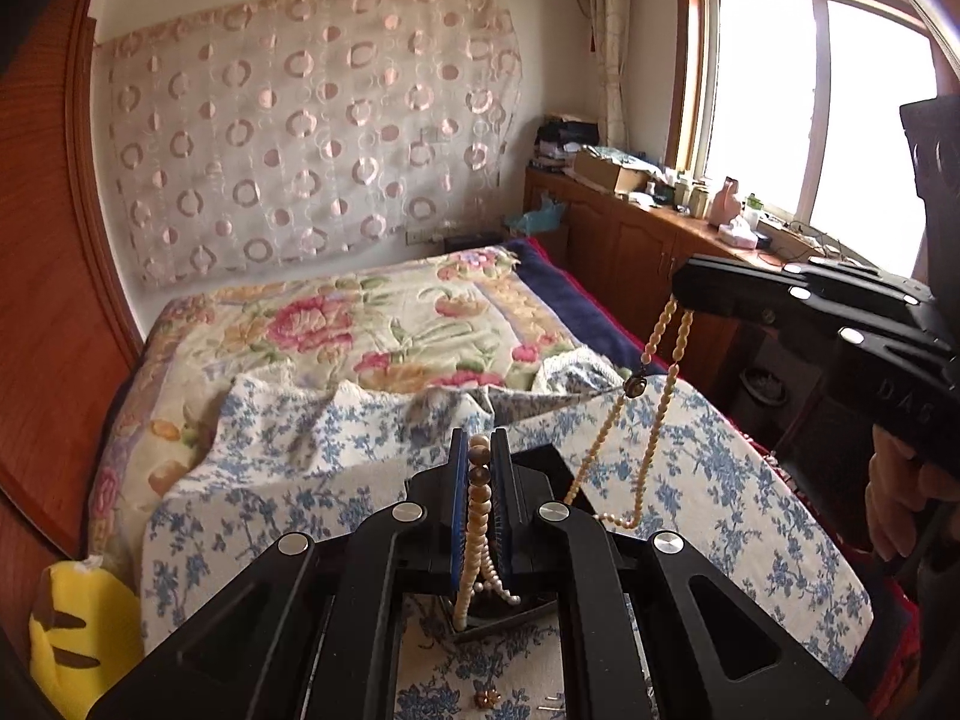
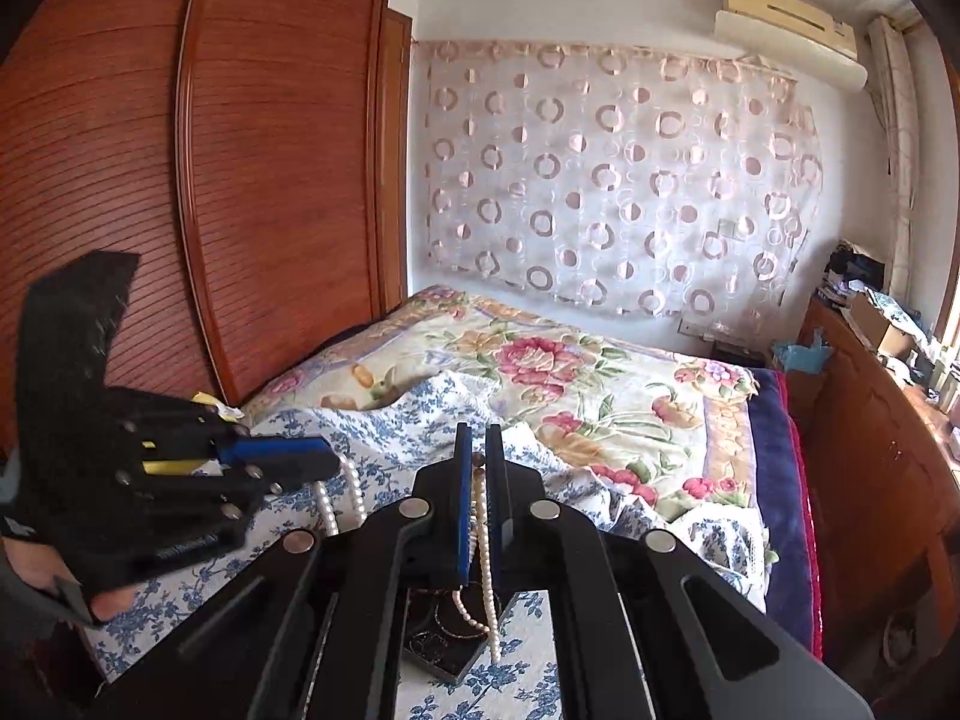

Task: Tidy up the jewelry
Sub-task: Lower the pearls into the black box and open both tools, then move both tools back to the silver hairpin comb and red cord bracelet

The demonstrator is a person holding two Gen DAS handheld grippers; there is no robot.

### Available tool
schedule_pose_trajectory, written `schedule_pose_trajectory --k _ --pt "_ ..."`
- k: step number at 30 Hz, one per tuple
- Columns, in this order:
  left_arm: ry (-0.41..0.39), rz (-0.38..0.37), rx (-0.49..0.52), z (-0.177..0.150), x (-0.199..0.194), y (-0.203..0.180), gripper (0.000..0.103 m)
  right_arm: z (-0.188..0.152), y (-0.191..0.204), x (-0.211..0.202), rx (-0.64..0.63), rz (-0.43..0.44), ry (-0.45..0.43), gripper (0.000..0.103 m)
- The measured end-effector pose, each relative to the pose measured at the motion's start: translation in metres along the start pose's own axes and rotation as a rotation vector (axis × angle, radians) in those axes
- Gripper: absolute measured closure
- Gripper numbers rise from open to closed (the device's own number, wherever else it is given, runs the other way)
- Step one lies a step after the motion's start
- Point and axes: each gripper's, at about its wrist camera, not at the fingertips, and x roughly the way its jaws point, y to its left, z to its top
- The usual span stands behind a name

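While the bed [image 1: 420, 324] fills both views, only the left one shows the window [image 1: 810, 108], only the right one the wardrobe [image 2: 198, 180]. Both grippers, left [image 1: 478, 450] and right [image 2: 478, 450], are clamped on one necklace [image 1: 612, 438] strung between them above a dark tray [image 2: 438, 642].

Both tools, left [image 1: 480, 450] and right [image 2: 478, 450], are matte black with blue pads and silver round screws.

Two wrist views, close, both facing bed [image 1: 690, 450]
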Motion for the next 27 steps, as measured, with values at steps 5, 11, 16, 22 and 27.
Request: schedule_pose_trajectory --k 5,11,16,22,27 --pt "0.015 -0.009 0.003 -0.004 0.008 -0.002 0.096 0.002 0.003 0.002 0.003 0.0 -0.012 0.098" --pt "0.025 -0.005 0.003 -0.007 0.01 -0.002 0.096 0.012 0.002 0.001 0.002 -0.012 -0.04 0.098" --pt "0.035 0.006 0.0 -0.018 0.011 0.002 0.095 -0.006 -0.002 0.022 0.024 -0.004 0.036 0.097" --pt "0.026 0.007 -0.009 -0.036 0.002 0.009 0.074 -0.036 0.001 0.039 0.011 -0.008 0.106 0.059" --pt "0.027 0.005 -0.016 -0.058 -0.008 0.013 0.071 -0.067 0.005 0.027 0.034 0.022 0.113 0.059"
